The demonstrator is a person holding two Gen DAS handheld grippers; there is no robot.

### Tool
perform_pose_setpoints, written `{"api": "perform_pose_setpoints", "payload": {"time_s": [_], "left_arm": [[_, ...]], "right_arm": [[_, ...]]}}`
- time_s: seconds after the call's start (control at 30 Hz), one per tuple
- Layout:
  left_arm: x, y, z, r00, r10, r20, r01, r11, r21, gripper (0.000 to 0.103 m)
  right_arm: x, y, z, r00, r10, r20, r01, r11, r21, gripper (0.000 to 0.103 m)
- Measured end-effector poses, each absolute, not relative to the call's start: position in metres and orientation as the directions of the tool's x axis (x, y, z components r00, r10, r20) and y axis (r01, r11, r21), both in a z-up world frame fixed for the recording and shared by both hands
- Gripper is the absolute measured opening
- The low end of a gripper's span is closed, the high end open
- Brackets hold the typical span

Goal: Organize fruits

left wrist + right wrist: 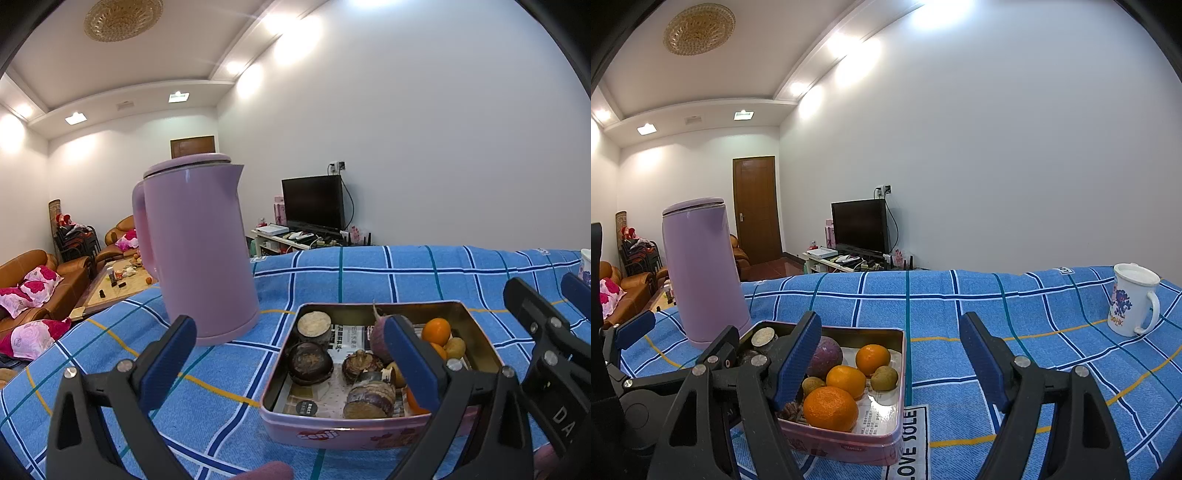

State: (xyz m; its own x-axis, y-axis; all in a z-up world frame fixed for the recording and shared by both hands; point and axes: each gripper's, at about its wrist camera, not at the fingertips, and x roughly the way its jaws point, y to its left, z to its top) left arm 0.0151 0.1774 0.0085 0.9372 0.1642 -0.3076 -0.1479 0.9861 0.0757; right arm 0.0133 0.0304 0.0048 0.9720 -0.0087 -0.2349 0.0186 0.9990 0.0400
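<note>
Left gripper (pixel 291 354) and right gripper (pixel 890 350) hang side by side (jaws spread wide, nothing between them).
</note>
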Motion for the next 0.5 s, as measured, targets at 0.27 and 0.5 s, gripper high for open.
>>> {"api": "perform_pose_setpoints", "payload": {"time_s": [0.27,0.5], "left_arm": [[0.0165,0.1768,0.0082,0.936,0.171,-0.309,-0.155,0.985,0.076,0.103],[0.0175,0.1776,0.0075,0.931,0.186,-0.313,-0.171,0.982,0.074,0.103]], "right_arm": [[0.0132,0.0301,0.005,0.972,-0.011,-0.235,0.02,0.999,0.038,0.079],[0.0131,0.0297,0.005,0.972,-0.011,-0.235,0.021,0.999,0.039,0.079]]}}
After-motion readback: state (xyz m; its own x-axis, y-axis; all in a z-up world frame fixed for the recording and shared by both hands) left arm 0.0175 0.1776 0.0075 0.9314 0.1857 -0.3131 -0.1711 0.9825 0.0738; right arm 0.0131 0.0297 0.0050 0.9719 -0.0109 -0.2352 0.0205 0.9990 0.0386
